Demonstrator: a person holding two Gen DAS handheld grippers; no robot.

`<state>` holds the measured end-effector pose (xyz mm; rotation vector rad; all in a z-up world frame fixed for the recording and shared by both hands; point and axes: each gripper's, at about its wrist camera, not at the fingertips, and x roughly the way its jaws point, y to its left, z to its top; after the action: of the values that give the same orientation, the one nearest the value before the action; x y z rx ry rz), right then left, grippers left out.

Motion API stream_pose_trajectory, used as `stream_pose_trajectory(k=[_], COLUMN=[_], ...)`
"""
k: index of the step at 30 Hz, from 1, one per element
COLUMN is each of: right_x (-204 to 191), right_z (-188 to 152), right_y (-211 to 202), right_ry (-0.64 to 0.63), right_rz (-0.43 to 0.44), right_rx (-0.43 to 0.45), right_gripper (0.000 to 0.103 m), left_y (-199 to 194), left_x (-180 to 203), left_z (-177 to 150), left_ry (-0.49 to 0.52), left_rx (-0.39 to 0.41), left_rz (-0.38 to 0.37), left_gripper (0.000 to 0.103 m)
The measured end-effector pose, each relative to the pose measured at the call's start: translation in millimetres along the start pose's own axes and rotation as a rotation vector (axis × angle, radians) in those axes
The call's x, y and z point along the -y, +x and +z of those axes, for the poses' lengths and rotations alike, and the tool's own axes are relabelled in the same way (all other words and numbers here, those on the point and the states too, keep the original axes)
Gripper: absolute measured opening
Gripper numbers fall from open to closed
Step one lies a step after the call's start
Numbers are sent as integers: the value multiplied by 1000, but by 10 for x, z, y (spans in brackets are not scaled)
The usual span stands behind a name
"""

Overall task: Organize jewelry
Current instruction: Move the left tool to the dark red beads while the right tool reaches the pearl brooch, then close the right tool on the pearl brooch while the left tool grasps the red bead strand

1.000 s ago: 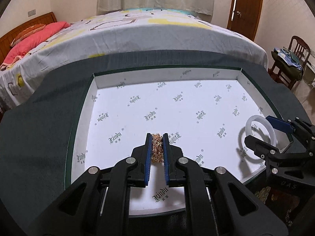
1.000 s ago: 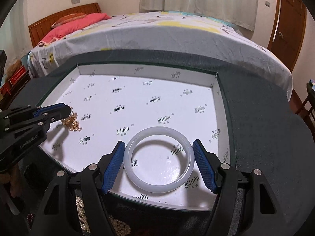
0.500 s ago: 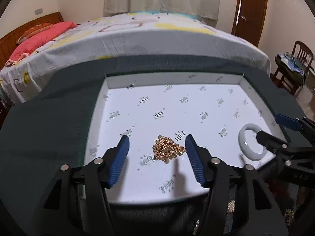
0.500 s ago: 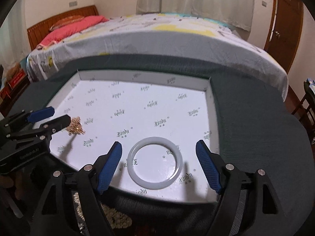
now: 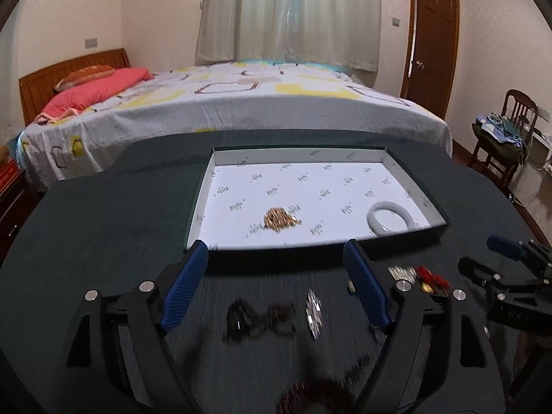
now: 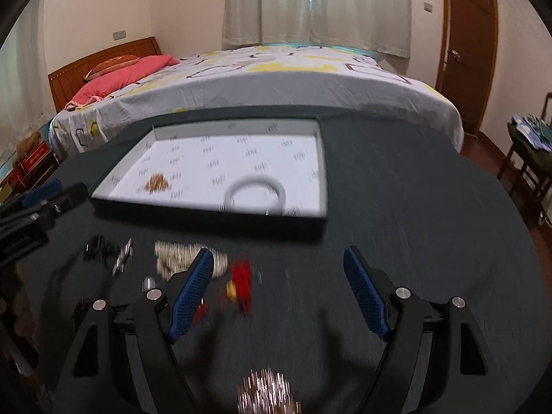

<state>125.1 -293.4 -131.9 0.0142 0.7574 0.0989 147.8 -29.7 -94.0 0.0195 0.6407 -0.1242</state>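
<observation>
Blue-padded left gripper (image 5: 276, 276) has just been opening and stands wide, empty; right gripper (image 6: 277, 284) likewise spread, nothing held. Blurred loose jewelry (image 5: 312, 310) lies on dark tablecloth (image 5: 103, 241) beneath; beyond, white-lined tray (image 5: 396, 164) holds gold chain (image 5: 281, 220) and white bangle (image 5: 390, 220), well apart

L gripper (image 5: 276, 265) jaws wide, empty | gold chain (image 5: 281, 219) in tray (image 5: 276, 248)
</observation>
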Motion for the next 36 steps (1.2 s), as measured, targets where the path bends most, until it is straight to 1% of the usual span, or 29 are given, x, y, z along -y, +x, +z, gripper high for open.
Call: stream_pose_trajectory(k=[4,6,11,18,22,25,27,28,30,32,33,34,35,36], right_x=[-11,-12,-17,-50,-30,-38,-20,-16,-14,-12,-22,-33,-60,-69], right_z=[-298,-401,-553,-665,-712,-728,-740,-740,-743,-751,-752,-755,-759,-758], right_y=[-139,-153,-153,-128,-68,-52,-65,-69,-78,-94,-97,-101,-107,-111], right_ry=[-14,-14,-9,-6,9,-5,1,1,-4,-7,-11,-17,-30,-34], right_rz=[-11,-10,4,5,2,-11,-15,-20,-30,-19,-16,-8,-6,-6], right_rx=[1,-15,-33,-36,-57,-54,-49,-47,-44,-39,-38,-37,-38,-38], right_gripper=[75,75,75,75,75,75,72,67,61,51,50,44,41,41], left_y=[-170,-191,-240,-258,-220,-183,-178,-176,-177,-178,-176,-178,-178,-180], left_x=[124,158,116,6,-20,-16,-8,1,15,40,51,67,76,86], left_z=[-245,-357,-569,-713,-799,-839,-844,-846,-854,-861,-861,-863,-862,-861], left_ry=[59,75,35,-13,-38,-44,-43,-41,-37,-30,-28,-22,-18,-16], left_rx=[7,-15,-64,-91,-117,-135,-135,-136,-137,-137,-137,-136,-136,-135], left_rz=[28,48,56,62,50,48,46,44,44,40,38,37,36,34], left_gripper=[80,80,80,81,81,81,81,81,86,87,87,87,87,87])
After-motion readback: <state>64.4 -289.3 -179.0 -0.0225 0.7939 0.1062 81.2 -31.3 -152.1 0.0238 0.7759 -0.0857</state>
